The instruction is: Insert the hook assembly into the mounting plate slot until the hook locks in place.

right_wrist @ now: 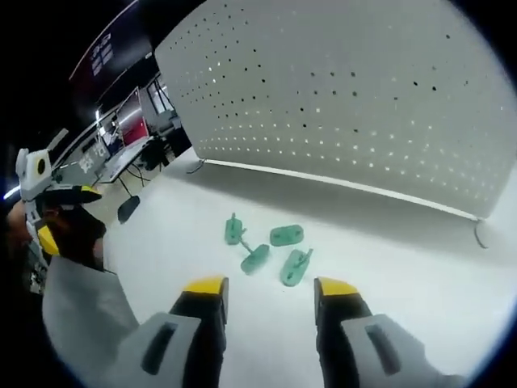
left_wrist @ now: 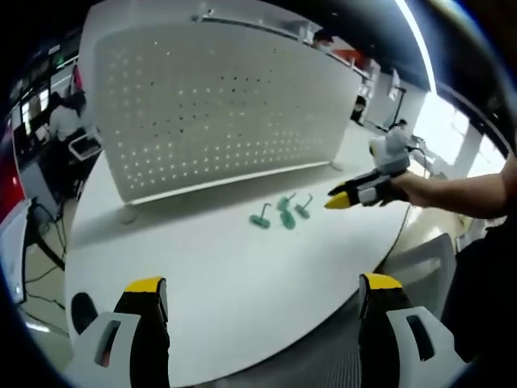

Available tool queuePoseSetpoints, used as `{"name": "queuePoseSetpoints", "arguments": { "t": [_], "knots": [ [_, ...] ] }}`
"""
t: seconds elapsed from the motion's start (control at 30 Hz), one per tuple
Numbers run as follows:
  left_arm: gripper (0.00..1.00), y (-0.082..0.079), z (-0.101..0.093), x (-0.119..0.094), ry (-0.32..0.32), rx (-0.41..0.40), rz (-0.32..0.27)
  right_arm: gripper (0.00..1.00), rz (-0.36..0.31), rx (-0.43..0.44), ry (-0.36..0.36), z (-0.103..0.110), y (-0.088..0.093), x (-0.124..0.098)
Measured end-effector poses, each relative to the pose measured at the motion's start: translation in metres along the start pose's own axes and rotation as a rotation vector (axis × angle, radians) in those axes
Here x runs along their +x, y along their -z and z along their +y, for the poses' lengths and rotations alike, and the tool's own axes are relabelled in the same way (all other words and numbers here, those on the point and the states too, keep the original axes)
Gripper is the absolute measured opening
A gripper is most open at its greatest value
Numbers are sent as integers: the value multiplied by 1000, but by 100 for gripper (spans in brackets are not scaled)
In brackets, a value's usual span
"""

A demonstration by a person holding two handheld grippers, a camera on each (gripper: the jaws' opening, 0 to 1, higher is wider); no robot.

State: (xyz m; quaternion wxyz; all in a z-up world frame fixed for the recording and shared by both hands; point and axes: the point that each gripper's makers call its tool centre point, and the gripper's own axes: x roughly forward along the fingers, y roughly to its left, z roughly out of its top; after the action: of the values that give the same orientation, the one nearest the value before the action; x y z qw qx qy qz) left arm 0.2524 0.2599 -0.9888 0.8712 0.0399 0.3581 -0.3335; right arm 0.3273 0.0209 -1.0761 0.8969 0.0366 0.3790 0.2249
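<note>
In the left gripper view, my left tongs (left_wrist: 262,295) stand wide apart over the near edge of the white tabletop (left_wrist: 194,275), holding nothing; I judge they are parked back so the work area stays in sight. The green hook pieces (left_wrist: 283,212) lie loose in a small cluster near the foot of the upright pegboard (left_wrist: 218,105), touching neither tongs. My right tongs (left_wrist: 343,196) reach in from the right, tips near the cluster; from here I cannot tell their gap.

In the right gripper view, the right tongs (right_wrist: 269,287) are open at a moderate width, empty, aimed at the green pieces (right_wrist: 266,246) just ahead, probably lining up a first pick. Which piece is hook and which is plate I cannot tell. The left tongs (right_wrist: 69,194) show at the left.
</note>
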Motion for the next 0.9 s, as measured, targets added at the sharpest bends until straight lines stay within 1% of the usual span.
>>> {"name": "queuePoseSetpoints", "arguments": {
  "t": [0.13,0.27,0.4,0.5,0.6,0.77,0.9],
  "knots": [
    [100,2,2,0,-1,-4,5,36,23,40,2,-7,0,15],
    [100,3,4,1,-5,-9,13,31,55,32,21,-17,3,28],
    [100,4,7,3,-8,-16,15,25,63,61,24,-23,-1,36],
    [100,5,8,4,-7,-20,18,20,85,70,32,-27,0,44],
    [100,6,9,6,-8,-23,23,15,100,94,32,-29,1,46],
    [100,6,9,7,-8,-25,24,8,121,106,42,-32,3,51],
    [100,4,9,8,-6,-24,23,5,139,137,48,-35,9,54]
  ]
}}
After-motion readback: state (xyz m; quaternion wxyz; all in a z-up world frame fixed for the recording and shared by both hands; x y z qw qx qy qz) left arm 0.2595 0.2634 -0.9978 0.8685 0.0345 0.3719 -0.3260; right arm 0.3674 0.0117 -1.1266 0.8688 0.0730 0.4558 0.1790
